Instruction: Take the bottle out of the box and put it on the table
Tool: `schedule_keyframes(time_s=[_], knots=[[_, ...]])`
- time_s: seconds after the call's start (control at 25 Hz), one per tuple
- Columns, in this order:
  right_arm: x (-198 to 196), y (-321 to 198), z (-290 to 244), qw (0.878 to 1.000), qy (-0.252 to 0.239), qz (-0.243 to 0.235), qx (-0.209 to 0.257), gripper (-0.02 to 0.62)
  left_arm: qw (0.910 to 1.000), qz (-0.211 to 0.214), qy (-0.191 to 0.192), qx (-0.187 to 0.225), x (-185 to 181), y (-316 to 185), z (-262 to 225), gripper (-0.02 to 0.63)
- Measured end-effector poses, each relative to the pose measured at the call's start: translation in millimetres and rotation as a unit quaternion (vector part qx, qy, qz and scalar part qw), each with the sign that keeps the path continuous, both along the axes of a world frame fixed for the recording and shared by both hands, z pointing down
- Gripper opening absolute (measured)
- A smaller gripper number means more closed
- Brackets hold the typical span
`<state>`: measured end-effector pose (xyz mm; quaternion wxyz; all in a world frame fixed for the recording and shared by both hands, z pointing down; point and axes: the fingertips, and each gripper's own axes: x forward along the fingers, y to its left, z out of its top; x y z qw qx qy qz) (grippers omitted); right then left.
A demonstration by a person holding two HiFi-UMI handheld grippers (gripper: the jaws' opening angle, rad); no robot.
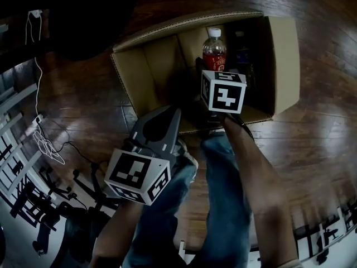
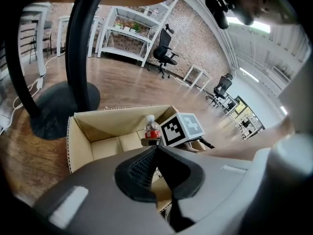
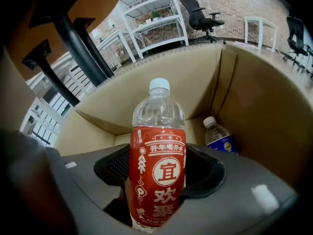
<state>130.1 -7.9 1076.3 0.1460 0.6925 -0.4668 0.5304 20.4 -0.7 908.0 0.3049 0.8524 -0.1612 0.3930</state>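
A clear bottle (image 1: 214,50) with a red label and white cap stands upright between the pads of my right gripper (image 1: 216,70), lifted within the open cardboard box (image 1: 149,74) on the wooden floor. In the right gripper view the bottle (image 3: 159,126) fills the middle and the right gripper (image 3: 157,168) is shut on its labelled body. My left gripper (image 1: 167,115) hangs over the box's near left corner, shut and empty. From the left gripper view, its closed tips (image 2: 154,151) point at the box (image 2: 98,126) and the bottle (image 2: 152,129).
A second bottle (image 3: 218,137) with a blue label stands in the box's right corner. A black pedestal table base (image 2: 63,104) stands left of the box. White cables (image 1: 44,141) lie on the floor at left. The person's legs (image 1: 223,205) are just below the box.
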Motion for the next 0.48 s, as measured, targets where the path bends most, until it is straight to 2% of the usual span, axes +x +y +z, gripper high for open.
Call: schedule_keyframes(time_s=[0.2, 0.48], knots=[[4.4, -4.3, -53.2, 1.0, 0.004, 0.002, 0.023, 0.296, 0.9999, 0.002, 0.008, 0.009, 7.7, -2.4, -40.1, 0.0], [10.5, -12.2, -146.2, 0.997, 0.007, -0.004, 0.071, 0.298, 0.9993, -0.016, 0.027, 0.019, 17.3, -7.6, -110.2, 0.0]])
